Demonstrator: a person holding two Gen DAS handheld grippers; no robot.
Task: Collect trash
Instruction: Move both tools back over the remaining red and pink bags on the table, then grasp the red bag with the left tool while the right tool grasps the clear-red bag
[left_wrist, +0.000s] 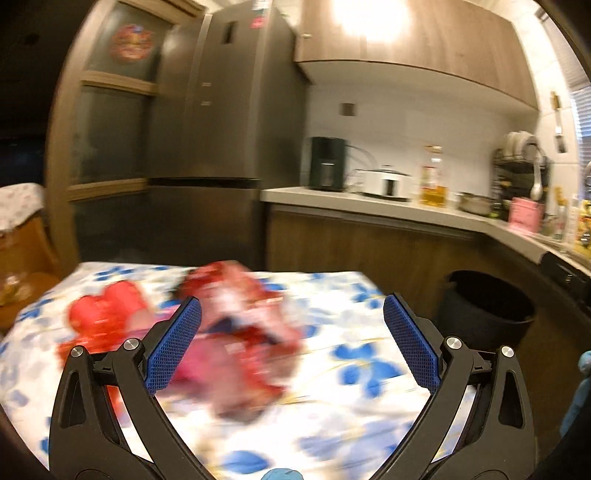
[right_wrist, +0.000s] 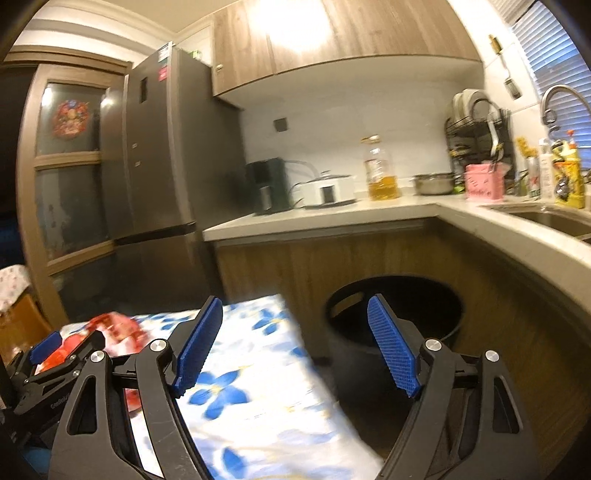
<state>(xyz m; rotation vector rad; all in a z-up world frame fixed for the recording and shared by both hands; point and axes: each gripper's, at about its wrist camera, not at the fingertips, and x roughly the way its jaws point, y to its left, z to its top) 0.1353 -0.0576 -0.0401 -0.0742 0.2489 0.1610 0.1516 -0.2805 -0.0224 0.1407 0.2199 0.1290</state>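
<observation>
Crumpled red and pink wrappers (left_wrist: 236, 332) lie blurred on a table with a white cloth printed with blue flowers (left_wrist: 351, 406). A second red wrapper (left_wrist: 107, 314) lies to their left. My left gripper (left_wrist: 291, 310) is open above the table, the wrappers between and just beyond its blue pads. My right gripper (right_wrist: 295, 314) is open and empty over the table's right edge (right_wrist: 295, 332), facing a black trash bin (right_wrist: 395, 310) on the floor. The left gripper (right_wrist: 55, 350) and red wrappers (right_wrist: 118, 328) also show at the left of the right wrist view.
The black bin (left_wrist: 487, 306) stands right of the table, against a wooden counter (right_wrist: 332, 218) with appliances, an oil bottle (right_wrist: 382, 173) and a sink (right_wrist: 546, 218). A grey fridge (left_wrist: 221, 129) stands behind the table.
</observation>
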